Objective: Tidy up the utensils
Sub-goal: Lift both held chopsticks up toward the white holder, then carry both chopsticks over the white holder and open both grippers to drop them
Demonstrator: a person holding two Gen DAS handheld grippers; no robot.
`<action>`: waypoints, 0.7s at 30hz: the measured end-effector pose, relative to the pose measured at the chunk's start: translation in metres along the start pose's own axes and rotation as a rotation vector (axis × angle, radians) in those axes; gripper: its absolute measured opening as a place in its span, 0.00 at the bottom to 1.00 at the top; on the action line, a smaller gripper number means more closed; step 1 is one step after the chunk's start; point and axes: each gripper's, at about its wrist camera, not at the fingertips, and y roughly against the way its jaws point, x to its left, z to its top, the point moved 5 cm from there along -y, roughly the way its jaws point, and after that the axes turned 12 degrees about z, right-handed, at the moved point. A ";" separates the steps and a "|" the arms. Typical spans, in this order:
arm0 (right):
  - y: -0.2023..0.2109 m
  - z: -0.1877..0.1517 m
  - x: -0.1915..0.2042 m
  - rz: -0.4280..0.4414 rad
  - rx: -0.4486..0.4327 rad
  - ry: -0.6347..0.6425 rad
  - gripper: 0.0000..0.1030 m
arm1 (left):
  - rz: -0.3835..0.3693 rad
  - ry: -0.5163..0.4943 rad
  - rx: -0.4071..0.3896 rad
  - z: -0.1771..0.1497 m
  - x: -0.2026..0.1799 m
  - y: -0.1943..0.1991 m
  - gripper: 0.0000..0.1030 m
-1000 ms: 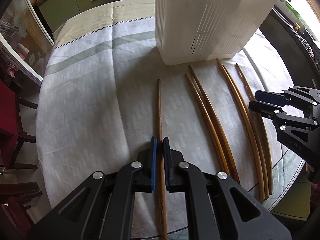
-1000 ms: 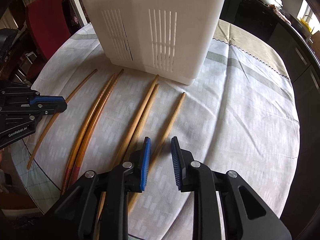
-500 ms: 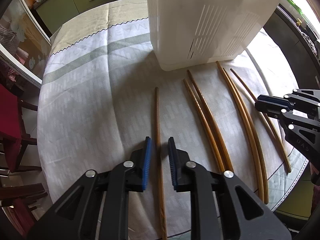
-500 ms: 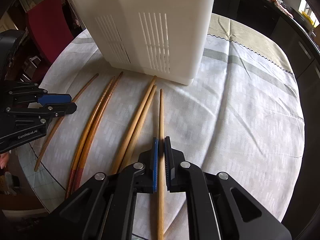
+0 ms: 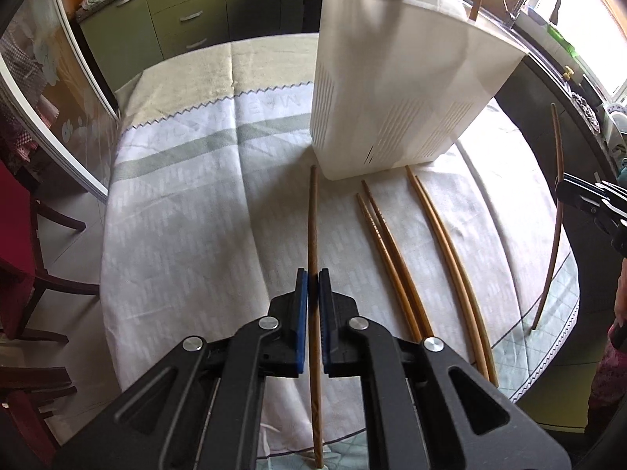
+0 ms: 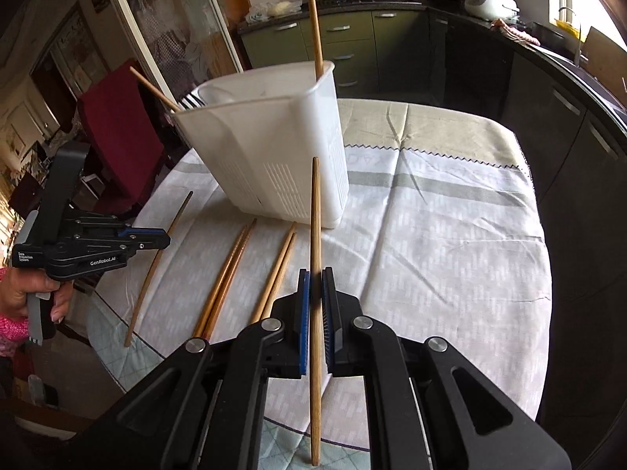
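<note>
Chopsticks gripped, mid-transfer to holder.
Left gripper [image 5: 312, 274] clamps dark chopstick [image 5: 312, 219]; right gripper [image 6: 316, 274] clamps light chopstick [image 6: 315, 211]. Both clear of counter [image 5: 188, 211]; next: tip into white holder [image 6: 270, 149].

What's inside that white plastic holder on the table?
Two wooden chopsticks poke out of the white holder, with some dark-striped utensil tips at its rim. The walls hide everything lower down.

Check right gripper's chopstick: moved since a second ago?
Yes. The chopstick was flat on the tablecloth beside the pair; now it is clamped in the right gripper, lifted, its tip up against the white holder.
</note>
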 end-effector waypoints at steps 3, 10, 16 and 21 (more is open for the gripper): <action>0.030 0.005 0.005 -0.004 -0.075 0.016 0.07 | -0.002 -0.001 -0.063 -0.002 0.001 0.030 0.05; 0.066 0.001 0.016 -0.024 -0.163 0.046 0.07 | -0.015 0.015 -0.164 -0.002 -0.001 0.081 0.05; 0.073 -0.004 0.023 -0.035 -0.173 0.051 0.07 | -0.021 0.014 -0.229 0.001 -0.003 0.110 0.05; 0.074 -0.003 0.025 -0.030 -0.184 0.060 0.07 | -0.027 -0.001 -0.255 0.004 -0.008 0.121 0.05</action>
